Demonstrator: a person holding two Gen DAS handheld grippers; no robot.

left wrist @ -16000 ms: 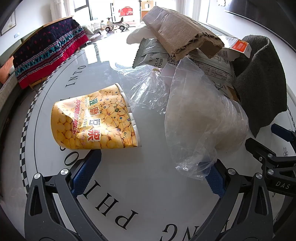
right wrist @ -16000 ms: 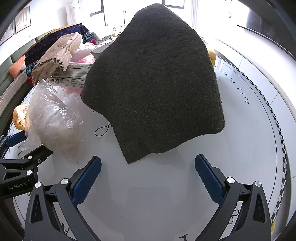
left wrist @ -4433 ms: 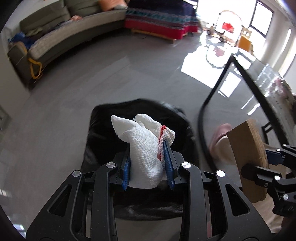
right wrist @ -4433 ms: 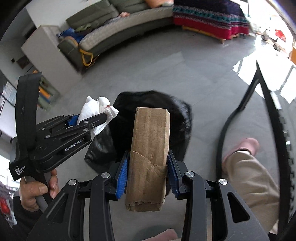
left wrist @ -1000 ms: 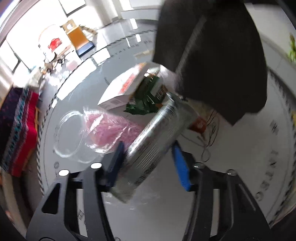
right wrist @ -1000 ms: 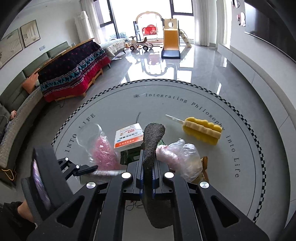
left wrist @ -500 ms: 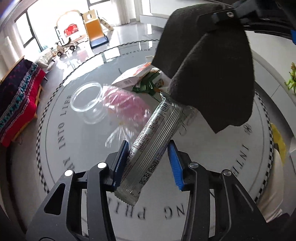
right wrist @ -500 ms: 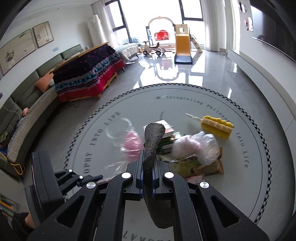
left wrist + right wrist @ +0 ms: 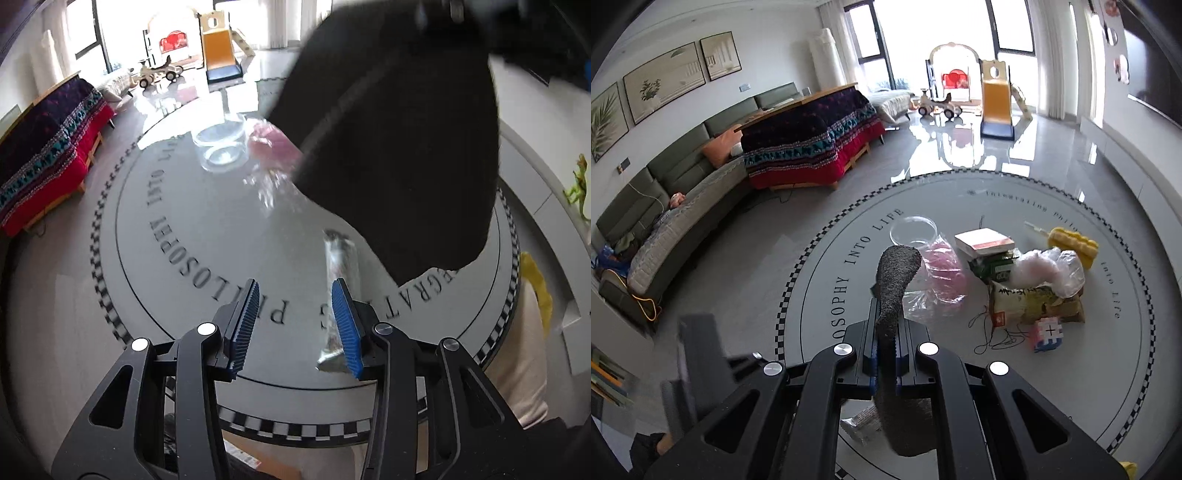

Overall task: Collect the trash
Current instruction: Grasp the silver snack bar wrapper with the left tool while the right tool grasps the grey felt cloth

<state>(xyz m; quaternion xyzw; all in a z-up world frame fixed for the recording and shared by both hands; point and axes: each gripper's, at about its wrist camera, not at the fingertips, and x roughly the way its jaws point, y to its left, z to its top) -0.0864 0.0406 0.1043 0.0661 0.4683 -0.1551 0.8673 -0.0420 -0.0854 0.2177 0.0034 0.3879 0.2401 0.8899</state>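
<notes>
My right gripper (image 9: 885, 343) is shut on a dark grey felt cloth (image 9: 895, 284) and holds it above the round table (image 9: 1108, 369). The cloth also hangs at the upper right of the left wrist view (image 9: 399, 147). My left gripper (image 9: 295, 325) is open and empty over the table's near edge. A silver snack wrapper (image 9: 340, 273) is blurred beside its right finger, not held; it also shows under the right gripper (image 9: 862, 424). Remaining trash on the table: a pink plastic bag (image 9: 942, 273), a clear bag (image 9: 1049, 269), a green-and-beige snack bag (image 9: 1034, 299).
A clear round container (image 9: 912, 230), a white-and-red box (image 9: 984, 240), a yellow sponge brush (image 9: 1071, 243), a pink cube (image 9: 1049, 332) and a black cord (image 9: 993, 336) lie on the table. A sofa (image 9: 683, 206) stands to the left. The person's leg (image 9: 517, 362) is at the table's right edge.
My left gripper has opened and let go of the silver wrapper, which has dropped toward the table beside the right finger. The right gripper has lifted and pulled back with the cloth.
</notes>
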